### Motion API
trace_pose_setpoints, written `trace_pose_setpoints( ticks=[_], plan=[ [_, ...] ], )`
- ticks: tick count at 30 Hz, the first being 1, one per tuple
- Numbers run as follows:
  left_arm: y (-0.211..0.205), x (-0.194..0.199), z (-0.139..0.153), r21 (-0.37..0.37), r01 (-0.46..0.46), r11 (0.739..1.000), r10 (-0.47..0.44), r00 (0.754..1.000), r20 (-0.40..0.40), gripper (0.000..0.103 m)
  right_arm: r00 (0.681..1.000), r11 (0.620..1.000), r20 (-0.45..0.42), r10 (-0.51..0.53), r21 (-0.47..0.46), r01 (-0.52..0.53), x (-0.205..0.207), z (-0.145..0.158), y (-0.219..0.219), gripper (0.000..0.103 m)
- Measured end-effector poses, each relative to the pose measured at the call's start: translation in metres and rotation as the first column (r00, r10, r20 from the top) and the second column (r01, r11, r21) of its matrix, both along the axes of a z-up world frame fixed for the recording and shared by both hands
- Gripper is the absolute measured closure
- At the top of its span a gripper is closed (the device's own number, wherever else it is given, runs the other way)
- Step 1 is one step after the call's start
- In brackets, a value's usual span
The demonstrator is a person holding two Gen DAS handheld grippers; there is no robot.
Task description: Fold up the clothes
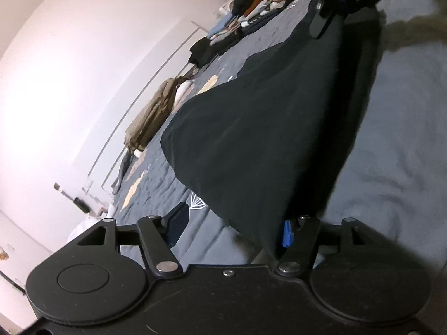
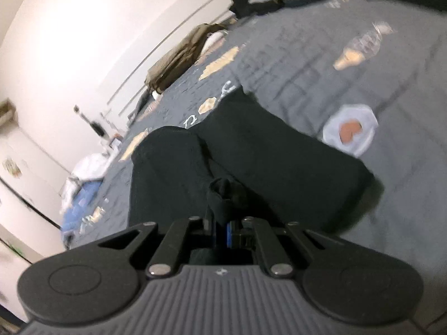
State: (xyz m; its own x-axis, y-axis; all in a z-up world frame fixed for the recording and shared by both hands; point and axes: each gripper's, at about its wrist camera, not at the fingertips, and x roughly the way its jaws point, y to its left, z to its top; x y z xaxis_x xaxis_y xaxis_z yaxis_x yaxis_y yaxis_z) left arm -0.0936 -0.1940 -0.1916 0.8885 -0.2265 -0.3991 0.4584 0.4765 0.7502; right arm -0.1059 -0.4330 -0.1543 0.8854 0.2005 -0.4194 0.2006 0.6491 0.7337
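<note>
My right gripper (image 2: 223, 223) is clenched on a bunched edge of the black garment (image 2: 251, 150), which lies across the grey patterned bedspread (image 2: 307, 83). My left gripper (image 1: 234, 226) has its fingers spread wide, with the black cloth draped over the right-hand one, not pinched. In the left wrist view the garment stretches up to the right gripper. Folded clothes (image 1: 259, 2) are stacked at the bed's far edge, and an olive garment (image 1: 153, 111) lies along the wall side.
</note>
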Motion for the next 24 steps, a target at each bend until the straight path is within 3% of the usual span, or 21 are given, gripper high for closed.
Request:
trace_pose_setpoints(
  ticks=[6, 12, 15, 18, 22, 23, 24],
  plan=[
    [-0.011, -0.006, 0.020, -0.043, 0.014, 0.999, -0.012, 0.999, 0.035, 0.035, 0.997, 0.996, 0.072, -0.040, -0.077, 0.046, -0.018, 0.022, -0.021, 0.097],
    [-0.024, -0.017, 0.019, 0.015, 0.044, 0.999, -0.045, 0.997, 0.065, 0.033, 0.995, 0.995, -0.051, -0.089, -0.043, 0.087, -0.009, -0.013, -0.050, 0.097],
    [-0.029, -0.020, 0.024, 0.013, 0.047, 0.999, -0.048, 0.996, 0.075, 0.031, 0.996, 0.996, -0.014, -0.087, -0.032, 0.086, -0.011, -0.003, -0.053, 0.097],
    [-0.034, -0.018, 0.022, 0.000, 0.039, 0.999, -0.039, 0.997, 0.059, 0.025, 0.995, 0.991, 0.018, -0.093, -0.092, 0.094, -0.018, 0.005, -0.052, 0.097],
    [-0.044, -0.013, 0.002, 0.078, 0.059, 0.995, -0.065, 0.995, 0.070, 0.026, 0.992, 0.989, -0.046, -0.116, -0.094, 0.111, -0.010, -0.011, -0.056, 0.097],
    [-0.044, -0.011, -0.001, 0.081, 0.055, 0.995, -0.060, 0.996, 0.061, 0.034, 0.990, 0.990, -0.073, -0.120, -0.087, 0.113, -0.008, -0.020, -0.056, 0.097],
    [-0.044, -0.008, -0.004, 0.084, 0.051, 0.995, -0.055, 0.997, 0.052, 0.053, 0.988, 0.990, -0.093, -0.123, -0.080, 0.116, -0.006, -0.026, -0.056, 0.097]
  ],
)
